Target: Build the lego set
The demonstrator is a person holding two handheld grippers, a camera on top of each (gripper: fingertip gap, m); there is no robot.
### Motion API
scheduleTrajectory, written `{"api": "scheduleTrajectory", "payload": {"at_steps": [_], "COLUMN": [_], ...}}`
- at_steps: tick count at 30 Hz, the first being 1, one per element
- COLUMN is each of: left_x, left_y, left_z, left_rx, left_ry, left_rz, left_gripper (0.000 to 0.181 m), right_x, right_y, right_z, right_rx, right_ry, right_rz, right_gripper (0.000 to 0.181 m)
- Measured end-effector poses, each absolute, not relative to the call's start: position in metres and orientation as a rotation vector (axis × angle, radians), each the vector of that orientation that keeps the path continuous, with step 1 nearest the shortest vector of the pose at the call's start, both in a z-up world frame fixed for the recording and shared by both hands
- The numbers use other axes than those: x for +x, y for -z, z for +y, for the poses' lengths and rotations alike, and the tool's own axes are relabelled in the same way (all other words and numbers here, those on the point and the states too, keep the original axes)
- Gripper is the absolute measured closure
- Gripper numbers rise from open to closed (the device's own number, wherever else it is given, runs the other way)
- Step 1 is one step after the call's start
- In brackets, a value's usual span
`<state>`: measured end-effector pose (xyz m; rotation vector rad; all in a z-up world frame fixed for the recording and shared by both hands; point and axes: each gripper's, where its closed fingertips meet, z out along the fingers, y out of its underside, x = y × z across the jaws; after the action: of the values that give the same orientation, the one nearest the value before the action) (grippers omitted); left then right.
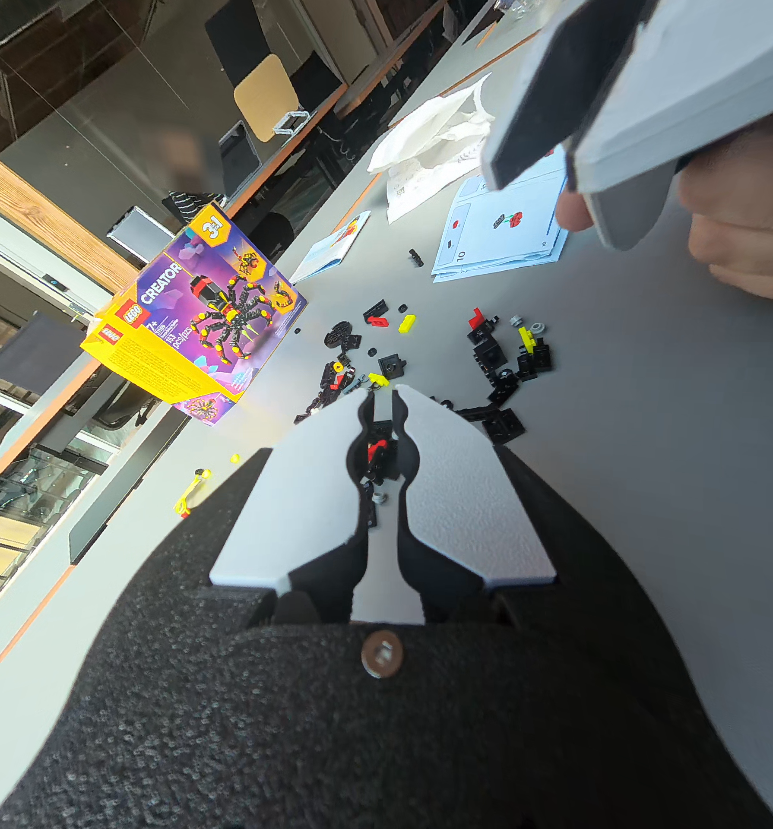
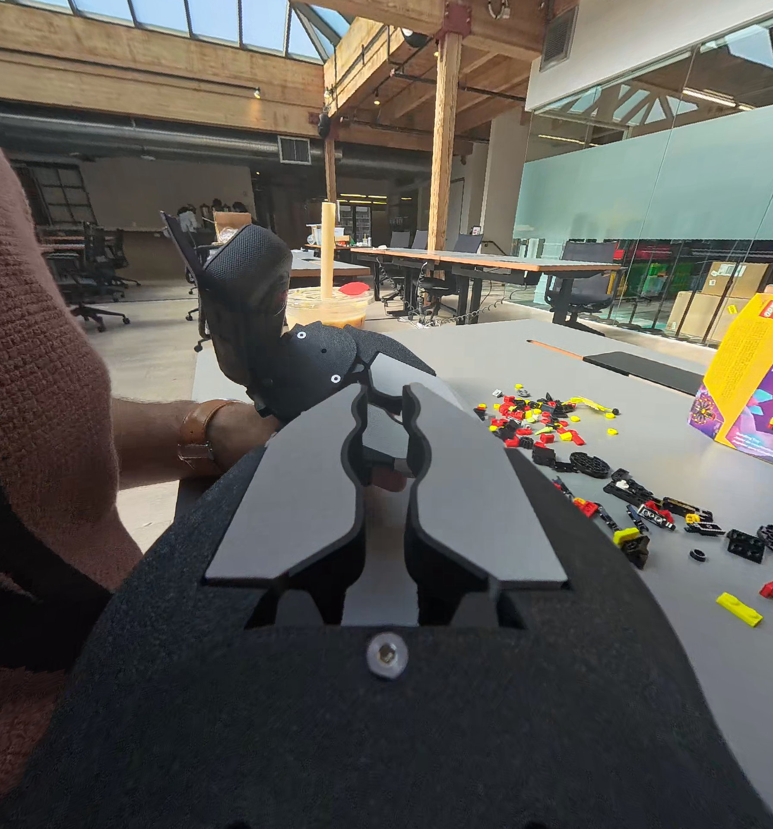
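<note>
Lego pieces (image 1: 492, 354), black, red and yellow, were scattered loose on the grey table (image 1: 622, 448), with the purple and yellow set box (image 1: 196, 323) stood at the left and an open instruction booklet (image 1: 501, 229) laid at the far side. The left gripper (image 1: 381, 394) was held low over the near pieces, its fingers a narrow gap apart and clamped on nothing. The right gripper (image 2: 384, 392) was raised off the table, likewise slightly parted and empty, pointed at the left gripper's black body.
</note>
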<state>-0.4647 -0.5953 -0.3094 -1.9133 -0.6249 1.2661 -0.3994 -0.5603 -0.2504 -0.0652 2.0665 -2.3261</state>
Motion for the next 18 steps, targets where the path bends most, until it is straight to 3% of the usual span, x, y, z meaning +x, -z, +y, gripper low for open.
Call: {"api": "scheduleTrajectory", "payload": {"at_steps": [1,18], "left_x": [-0.466,-0.468], "left_y": [0.308,0.302], "left_z": [-0.598,-0.604], "left_rx": [-1.908,-1.866], "left_ry": [-1.282,-1.318], "left_rz": [-0.638,-0.66], "left_gripper": [0.174,0.174], "right_x": [-0.398,-0.39], "right_y": [0.251,0.242], "right_z": [-0.562,-0.555], "right_rx": [-0.067,-0.105], "right_ry": [2.309,2.359], "right_rz": [2.059,1.95], "right_gripper": [0.167,0.167]}}
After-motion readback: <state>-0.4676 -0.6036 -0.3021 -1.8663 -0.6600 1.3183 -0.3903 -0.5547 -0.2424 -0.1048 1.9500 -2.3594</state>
